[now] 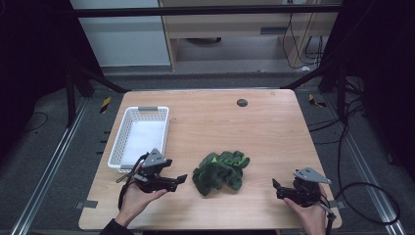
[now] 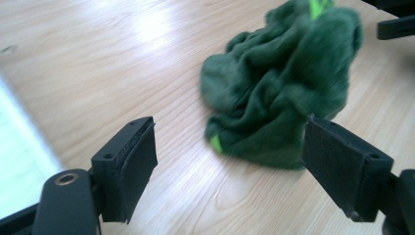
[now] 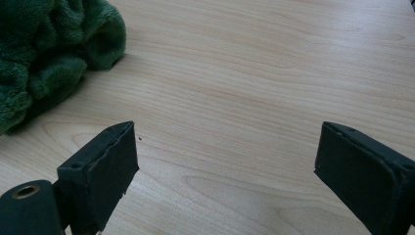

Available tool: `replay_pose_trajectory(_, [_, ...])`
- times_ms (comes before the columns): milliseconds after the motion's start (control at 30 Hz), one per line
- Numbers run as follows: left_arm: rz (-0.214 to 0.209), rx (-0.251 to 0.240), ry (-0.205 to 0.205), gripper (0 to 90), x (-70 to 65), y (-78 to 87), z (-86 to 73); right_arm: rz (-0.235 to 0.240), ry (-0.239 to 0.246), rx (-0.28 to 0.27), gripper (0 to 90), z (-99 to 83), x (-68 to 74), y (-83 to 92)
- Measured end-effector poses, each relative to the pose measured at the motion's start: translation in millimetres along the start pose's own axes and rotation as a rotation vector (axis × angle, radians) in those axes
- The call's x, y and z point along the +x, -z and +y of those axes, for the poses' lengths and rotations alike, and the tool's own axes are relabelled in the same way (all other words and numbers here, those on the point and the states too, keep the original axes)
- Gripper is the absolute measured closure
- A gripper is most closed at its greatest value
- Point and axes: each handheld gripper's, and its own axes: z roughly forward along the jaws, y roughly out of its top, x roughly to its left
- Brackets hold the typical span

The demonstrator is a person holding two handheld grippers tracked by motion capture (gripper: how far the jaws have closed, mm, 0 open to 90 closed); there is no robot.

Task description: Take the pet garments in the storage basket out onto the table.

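Wooden table [image 1: 264, 122]: crumpled green towel [image 1: 220, 171] lying near the front centre, between the two grippers. Left gripper [image 1: 177, 179], jaws wide apart, nothing held, just left of the towel. Right gripper [image 1: 277, 188], jaws wide apart, nothing held, near the right edge. White basket [image 1: 139, 137] at left. Small dark disc [image 1: 242, 102] at the far edge.

Overhead light is glaring off the tabletop [image 2: 147, 29] beyond the left tool [image 2: 230, 161], whose green cloth [image 2: 284, 93] is blurring; surroundings are sitting in darkness.
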Motion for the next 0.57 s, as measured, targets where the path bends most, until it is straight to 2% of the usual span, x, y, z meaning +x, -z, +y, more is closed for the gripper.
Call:
replay_pose_trajectory(100, [0.023, -0.008, 0.028, 20.8, 5.1, 5.1, -13.6, 0.001, 0.002, 0.001, 8.7, -0.2, 0.4, -0.2])
replay_pose_trajectory(167, [0.057, -0.009, 0.034, 20.9, 8.5, 9.6, -23.3, 0.001, 0.002, 0.002, 8.7, -0.2, 0.7, -0.1])
replay_pose_trajectory(233, [0.059, -0.018, 0.046, 21.3, 9.5, 12.0, -26.8, 0.000, 0.003, 0.002, 8.7, -0.2, 0.9, 0.1])
replay_pose_trajectory(333, [0.080, -0.029, 0.048, 22.1, 9.3, 17.3, -34.9, 0.000, 0.005, 0.002, 8.7, -0.5, 1.3, 0.4])
replay_pose_trajectory(433, [0.127, -0.024, 0.046, 22.2, 9.7, 25.1, -47.9, -0.004, 0.011, 0.003, 8.7, -0.9, 1.1, 0.1])
replay_pose_trajectory(500, [0.141, -0.021, 0.039, 22.1, 10.7, 27.8, -50.5, -0.003, 0.010, 0.005, 8.7, -1.1, 1.1, 0.1])
replay_pose_trajectory(567, [0.148, -0.027, 0.054, 22.0, 12.9, 31.4, -53.4, 0.000, 0.012, 0.008, 8.7, -1.7, 1.2, -0.6])
